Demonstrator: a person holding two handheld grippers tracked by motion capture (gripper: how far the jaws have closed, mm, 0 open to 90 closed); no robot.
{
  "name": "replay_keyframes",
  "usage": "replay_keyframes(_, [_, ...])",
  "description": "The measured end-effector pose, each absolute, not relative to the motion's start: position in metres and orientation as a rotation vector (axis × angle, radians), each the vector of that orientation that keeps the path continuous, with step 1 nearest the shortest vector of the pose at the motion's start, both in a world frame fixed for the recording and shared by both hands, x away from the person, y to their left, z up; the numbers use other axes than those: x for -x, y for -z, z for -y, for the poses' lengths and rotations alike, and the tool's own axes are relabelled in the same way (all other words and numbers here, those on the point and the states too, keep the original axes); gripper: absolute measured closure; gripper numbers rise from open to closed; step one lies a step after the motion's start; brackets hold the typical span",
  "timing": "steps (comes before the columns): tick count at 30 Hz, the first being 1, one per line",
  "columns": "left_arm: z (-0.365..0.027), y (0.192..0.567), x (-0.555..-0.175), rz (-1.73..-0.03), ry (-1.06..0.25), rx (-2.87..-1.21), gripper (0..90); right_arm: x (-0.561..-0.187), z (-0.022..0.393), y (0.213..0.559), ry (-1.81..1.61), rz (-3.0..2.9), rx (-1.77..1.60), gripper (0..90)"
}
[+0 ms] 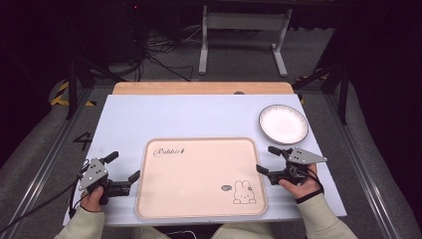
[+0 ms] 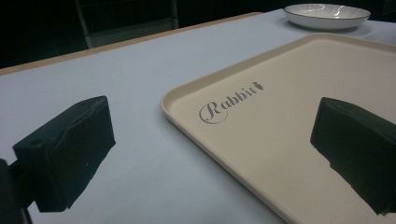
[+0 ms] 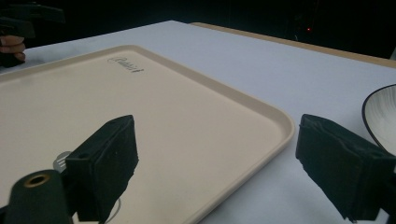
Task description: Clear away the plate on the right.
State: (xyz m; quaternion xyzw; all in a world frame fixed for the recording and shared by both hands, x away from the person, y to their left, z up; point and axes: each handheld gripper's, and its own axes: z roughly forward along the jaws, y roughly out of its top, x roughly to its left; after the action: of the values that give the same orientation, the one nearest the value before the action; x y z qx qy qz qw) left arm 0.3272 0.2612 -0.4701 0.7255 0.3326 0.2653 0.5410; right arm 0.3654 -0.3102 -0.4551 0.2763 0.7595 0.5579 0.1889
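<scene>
The tray [image 1: 199, 174] lies flat near the front edge of the tabletop [image 1: 174, 114], about in the middle between the left and right edges. It is pale pink, with the word "Rabbit" near its far left corner and a little bunny drawing near its front right corner. The left tongs [image 1: 123, 168] sit just beside the tray's left rim, close to the front left corner of the tabletop. Their jaws are wide apart and hold nothing. The right tongs [image 1: 266, 159] sit just beside the tray's right rim. Their jaws are wide apart too, one over the tray and one over the tabletop. A white plate [image 1: 283, 124] with a dark rim rests near the right edge of the tabletop, behind the right tongs.
</scene>
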Motion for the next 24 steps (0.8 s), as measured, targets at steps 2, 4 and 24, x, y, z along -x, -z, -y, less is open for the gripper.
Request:
replay_keyframes(2, [-0.261, 0.47, -0.327, -0.797, -0.631, -1.724, 0.2, -0.366, 0.31, 0.455, -1.573, -2.133, -0.78, 13.4])
replay_keyframes(4, [-0.261, 0.47, -0.327, -0.796, -0.63, -1.723, 0.2, -0.366, 0.311, 0.455, -1.577, -2.128, -0.78, 15.1])
replay_keyframes(24, [-0.26, 0.47, -0.327, -0.79, -0.641, -1.736, 0.2, -0.364, 0.316, 0.432, -1.625, -2.031, -0.765, 14.1])
